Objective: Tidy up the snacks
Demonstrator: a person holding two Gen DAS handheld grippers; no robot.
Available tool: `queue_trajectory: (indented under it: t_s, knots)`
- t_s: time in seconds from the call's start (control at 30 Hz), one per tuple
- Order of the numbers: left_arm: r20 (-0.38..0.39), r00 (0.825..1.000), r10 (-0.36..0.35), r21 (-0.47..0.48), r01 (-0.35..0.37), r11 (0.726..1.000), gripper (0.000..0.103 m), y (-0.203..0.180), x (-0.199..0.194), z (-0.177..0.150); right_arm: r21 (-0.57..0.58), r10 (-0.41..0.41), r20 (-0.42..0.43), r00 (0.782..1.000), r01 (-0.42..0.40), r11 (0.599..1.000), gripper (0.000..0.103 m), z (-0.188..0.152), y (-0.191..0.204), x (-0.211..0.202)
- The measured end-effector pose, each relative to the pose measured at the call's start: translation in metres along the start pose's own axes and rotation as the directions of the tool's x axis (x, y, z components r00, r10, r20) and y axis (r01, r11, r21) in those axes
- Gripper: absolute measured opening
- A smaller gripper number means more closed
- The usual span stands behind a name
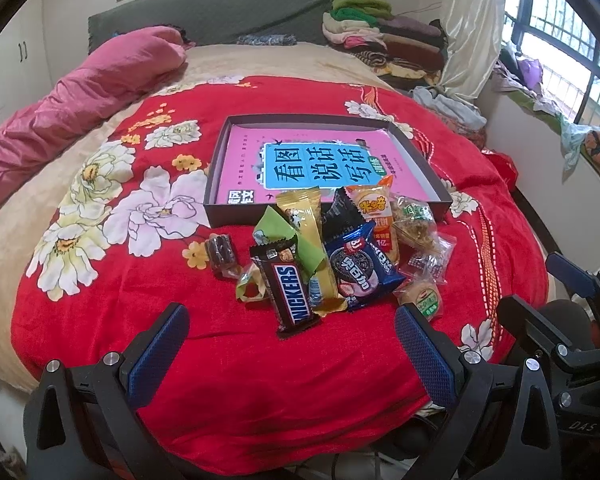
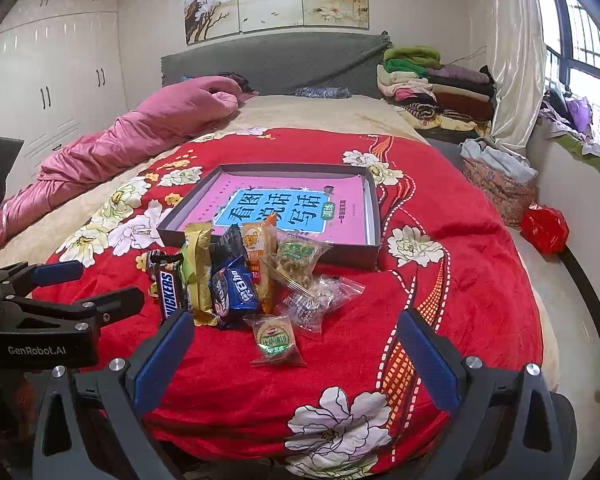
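the snacks sit in a loose heap at the centre of both views, on the red floral blanket (image 1: 228, 392) of the bed, just in front of the shallow dark box (image 1: 220, 184) that holds a pink book (image 1: 244, 160). the left claw (image 1: 292, 344) stands wide and empty at the bottom of its frame, with the snickers bar (image 1: 290, 292) nearest between its pads; the right claw (image 2: 296, 348) is equally wide, holding nothing, and the small round cake in a green-labelled wrapper (image 2: 275, 338) lies closest to it. all of these look light, and the film wrappers are likely slick and crinkly – they may slide on a shallow pinch. the snickers bar seems firm enough to take across its middle; the blue oreo pack (image 1: 360, 274) and the clear bags (image 2: 320, 300) probably crush easily, so a gentle hold on a sealed end or the flat sides seems safer. the soft bedding will give under pressure, so pressing down to pinch may bury a thin packet.
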State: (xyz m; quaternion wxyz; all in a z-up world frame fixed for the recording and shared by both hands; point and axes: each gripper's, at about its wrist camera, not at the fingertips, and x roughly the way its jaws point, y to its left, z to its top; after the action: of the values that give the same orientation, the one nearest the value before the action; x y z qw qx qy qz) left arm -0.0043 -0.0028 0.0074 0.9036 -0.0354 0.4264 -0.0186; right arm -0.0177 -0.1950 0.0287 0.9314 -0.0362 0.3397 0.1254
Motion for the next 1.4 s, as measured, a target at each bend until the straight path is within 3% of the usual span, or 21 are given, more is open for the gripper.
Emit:
queue_trajectory:
  t_s: [0.5, 0.93, 1.1, 1.23, 1.4]
  knots:
    - [-0.029, 1.0, -0.006, -0.026, 0.005, 1.0, 0.102, 0.008, 0.011, -0.001, -0.001, 0.026, -0.048, 0.999, -0.026, 1.0, 0.102, -0.003, 0.002, 0.015]
    - [-0.086, 0.996, -0.026, -0.118, 0.015, 0.993, 0.102, 0.033, 0.041, 0.001, 0.017, 0.092, -0.207, 0.974, -0.09, 0.996, 0.099, -0.012, 0.004, 0.067]
    - [-0.104, 0.993, -0.053, -0.149, 0.037, 0.988, 0.092, 0.035, 0.057, 0.003, 0.034, 0.125, -0.282, 0.951, -0.12, 0.992, 0.087, -0.018, 0.005, 0.088]
    - [-0.13, 0.988, -0.08, -0.147, 0.06, 0.987, 0.076, 0.031, 0.069, 0.005, 0.056, 0.135, -0.303, 0.943, -0.124, 0.991, 0.078, -0.019, 0.001, 0.098]
    - [-0.155, 0.982, -0.11, -0.158, 0.085, 0.984, 0.069, 0.028, 0.081, 0.005, 0.051, 0.139, -0.323, 0.936, -0.129, 0.99, 0.07, -0.019, 0.003, 0.109]
